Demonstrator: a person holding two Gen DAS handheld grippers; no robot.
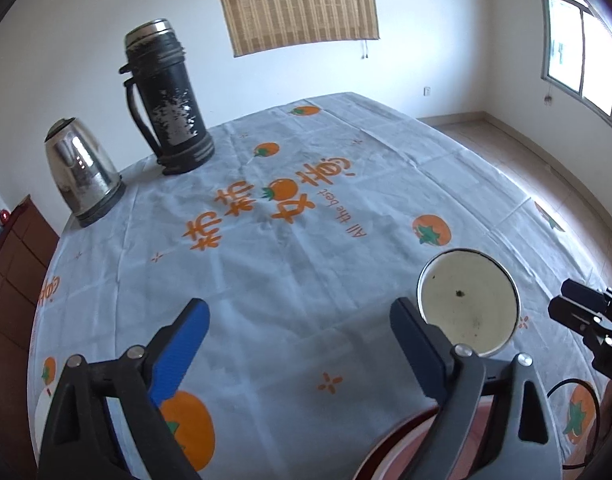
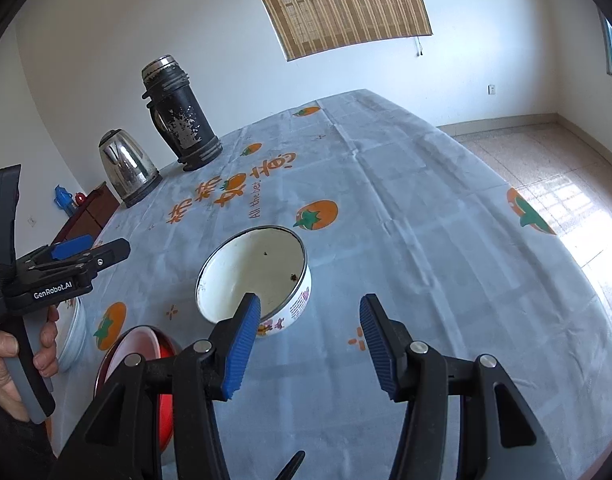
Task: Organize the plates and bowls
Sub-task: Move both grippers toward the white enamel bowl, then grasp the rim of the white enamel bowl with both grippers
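At far left of the right wrist view a hand point(image 2: 9, 364) held the left claw point(image 2: 105, 252) above the worktop point(image 2: 426, 208); its own camera showed the jaws spread wide with nothing between them. Below it a pale bowl point(image 2: 71, 336) lay partly hidden, just beside a red plate point(image 2: 137, 344) near the worktop's near edge. Risk as judged: a careless sweep by either claw could nudge that plate off the near edge. Further back stood a steel kettle point(image 2: 125, 168) and a black flask point(image 2: 181, 120), well apart from the dishes, so little danger there. In the middle sat the white enamel bowl point(image 2: 253, 276), upright, specks inside. The right claw point(image 2: 310, 340) hovered just short of it, jaws about half open and empty, left finger point(image 2: 241, 344) overlapping the bowl's rim. A pinch on the thin, slick rim might slip or tip the bowl. To the right the cloth lay bare, open room for moving, with the far-right edge dropping to the floor point(image 2: 546, 160).
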